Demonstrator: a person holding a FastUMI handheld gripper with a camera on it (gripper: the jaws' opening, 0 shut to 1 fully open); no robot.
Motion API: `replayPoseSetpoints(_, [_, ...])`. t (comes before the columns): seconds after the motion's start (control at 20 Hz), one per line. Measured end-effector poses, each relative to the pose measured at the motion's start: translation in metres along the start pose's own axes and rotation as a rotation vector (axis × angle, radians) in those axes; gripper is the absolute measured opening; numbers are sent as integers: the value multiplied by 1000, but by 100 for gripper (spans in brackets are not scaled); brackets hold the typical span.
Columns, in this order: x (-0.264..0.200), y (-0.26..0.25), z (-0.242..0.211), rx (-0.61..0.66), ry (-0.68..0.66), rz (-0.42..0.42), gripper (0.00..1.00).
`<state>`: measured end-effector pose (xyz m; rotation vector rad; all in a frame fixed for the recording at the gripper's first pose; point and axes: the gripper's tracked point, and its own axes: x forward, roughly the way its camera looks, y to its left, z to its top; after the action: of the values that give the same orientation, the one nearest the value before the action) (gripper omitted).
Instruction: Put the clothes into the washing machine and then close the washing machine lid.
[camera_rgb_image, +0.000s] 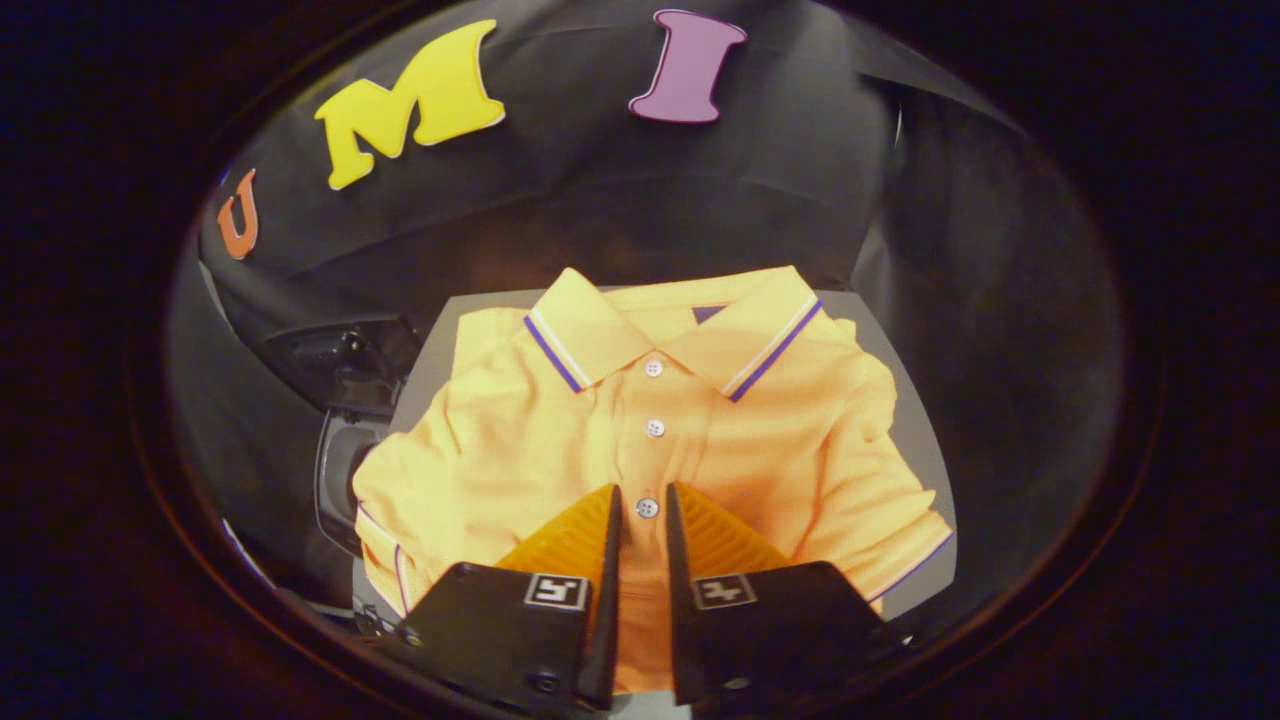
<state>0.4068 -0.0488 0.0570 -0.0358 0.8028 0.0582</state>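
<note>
Ahead of my claw, the biggest thing I see is the dark cloth wall (700, 200) of the booth, rising behind everything and wrapping round both sides. In front of it sits a flat grey surface (905, 420), and I can see bare strips of it to the right of the fingers and beyond the shirt's collar.

On that surface lies the orange polo shirt (780, 450), neatly folded, front side up, collar pointing away from me. It covers most of the grey surface and runs from under the fingers to well beyond them. The collar (600, 340) has thin white and purple trim along its edges, and the sleeve cuffs on either side carry the same stripe.

To the left of the fingers, beside the shirt's left sleeve, I make out a dark appliance part (345, 400) with a rounded opening; it is too dim for me to say more.

My gripper (644, 505) hangs just above the shirt's placket, its fingers drawn near each other with a narrow gap left, clamping nothing. The lowest button (647, 508) shows in that gap, with two more buttons in line beyond.
</note>
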Motion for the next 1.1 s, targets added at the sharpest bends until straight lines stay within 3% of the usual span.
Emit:
replayPoseSetpoints(0.1, [-1, 1, -1, 4, -6, -1, 14])
replayPoseSetpoints(0.3, [-11, 0, 7, 0, -23, -6, 11])
replayPoseSetpoints(0.55, [-57, 12, 44, -23, -109, -1, 7])
replayPoseSetpoints(0.85, [-127, 67, 86, -69, -218, 109, 7])
replayPoseSetpoints(1.1, [-154, 139, 90, -163, -248, 194, 7])
